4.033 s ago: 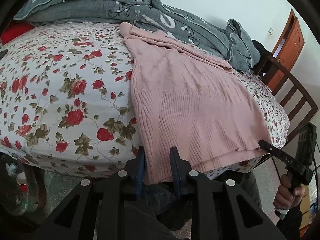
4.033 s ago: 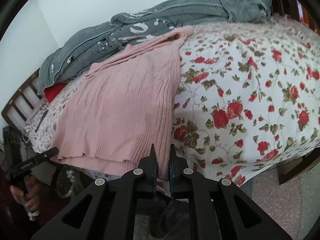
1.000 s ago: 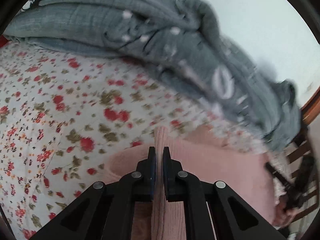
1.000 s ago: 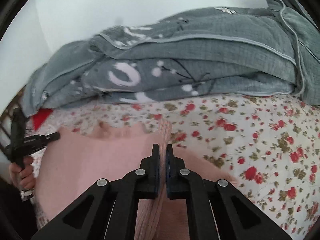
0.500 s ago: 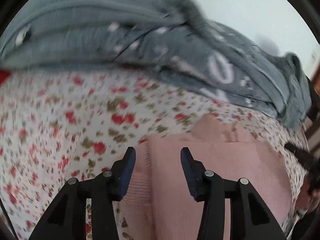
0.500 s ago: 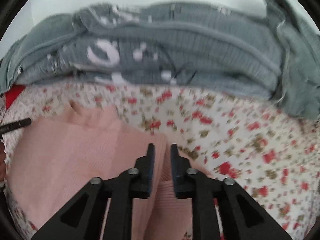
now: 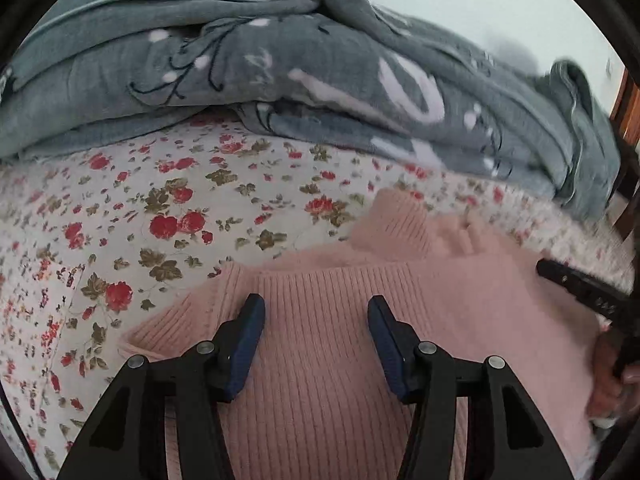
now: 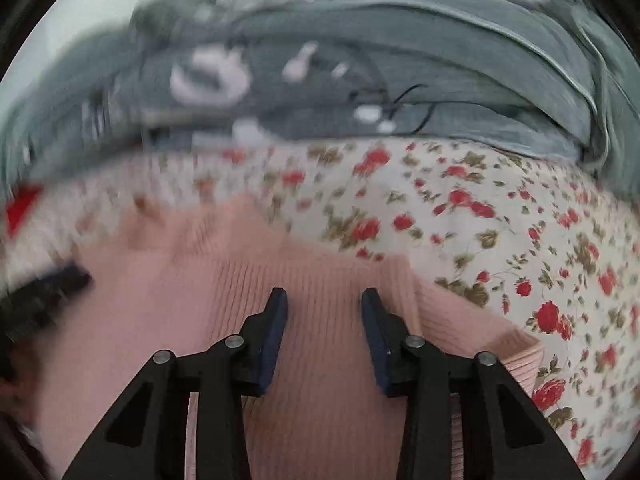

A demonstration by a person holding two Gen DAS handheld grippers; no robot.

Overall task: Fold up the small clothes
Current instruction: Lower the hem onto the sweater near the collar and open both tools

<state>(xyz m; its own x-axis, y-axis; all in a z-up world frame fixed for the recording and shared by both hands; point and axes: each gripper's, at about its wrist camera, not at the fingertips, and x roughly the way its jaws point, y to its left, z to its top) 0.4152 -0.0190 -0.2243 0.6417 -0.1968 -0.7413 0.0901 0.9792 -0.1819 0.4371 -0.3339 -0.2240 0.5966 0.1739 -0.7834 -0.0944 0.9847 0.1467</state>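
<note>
A pink ribbed knit sweater lies folded over on itself on the floral bedsheet; its ribbed hem edge runs across just beyond my fingers and its collar sticks out further back. My left gripper is open and empty over the left part of the fold. In the right wrist view the sweater fills the lower left, and my right gripper is open and empty over its right part. Each gripper shows at the edge of the other's view: the right one and the left one.
A heap of grey patterned bedding lies along the far side of the bed against a white wall; it also shows in the right wrist view. A wooden chair or door stands at the right. A red item shows at the left.
Both grippers carried the sweater's bottom hem up toward the collar while shut on it, then opened and let go. The hem now lies folded over the upper part.
</note>
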